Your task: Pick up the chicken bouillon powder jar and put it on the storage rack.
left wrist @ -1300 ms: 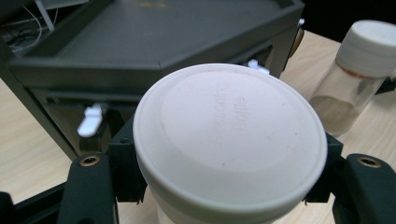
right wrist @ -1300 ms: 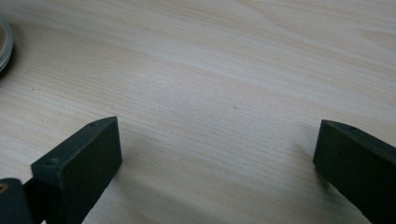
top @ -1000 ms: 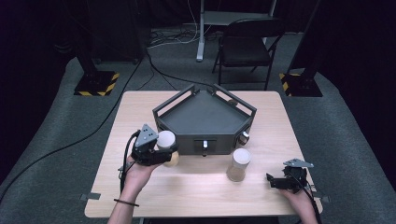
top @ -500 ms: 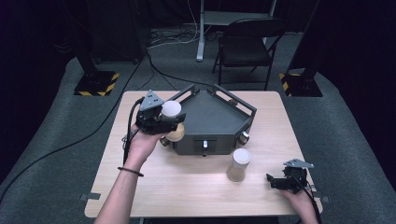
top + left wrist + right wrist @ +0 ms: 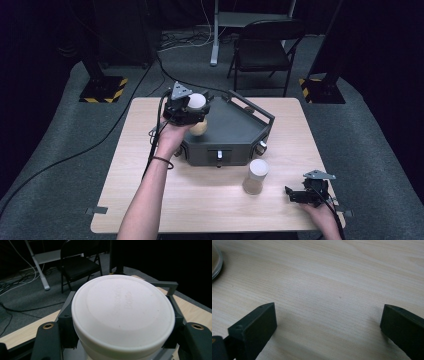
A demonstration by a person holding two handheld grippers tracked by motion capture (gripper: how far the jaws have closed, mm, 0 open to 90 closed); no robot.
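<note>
High view: left gripper [image 5: 192, 114] is held up over the left corner of the dark tray [image 5: 235, 131], its jaws pinching a jar [image 5: 197, 114] w/ a white lid [image 5: 196, 101] and tan contents. Jar sits right between the jaws, lid up, body hanging just under the gripper, above the tray's near-left edge. Person's left hand [image 5: 171, 137] wraps the gripper from below; cable trails off to the left of it. The tray stands mid-table, w/ a small knob on its front face. A second jar [image 5: 256, 176], also white-lidded, stands upright on the table [image 5: 150, 200] in front of the tray, well apart from the left gripper and near the right one, off to that gripper's left. Right gripper [image 5: 298, 195] lies low at the table's near-right corner, jaws pointing left toward the second jar, w/ the right hand [image 5: 320, 212] behind it.

Left gripper view: lid [image 5: 122, 315] is right up against the camera, jaws pressed on the jar's sides at left and right. Faint raised lettering on the lid, not readable. Tray rail and a folding chair [image 5: 80, 265] lie beyond.

Right gripper view: jaws spread wide, nothing between them but bare table [image 5: 332, 285]. Edge of the second jar [image 5: 215, 262] at far upper left, apart from the jaws.
</note>
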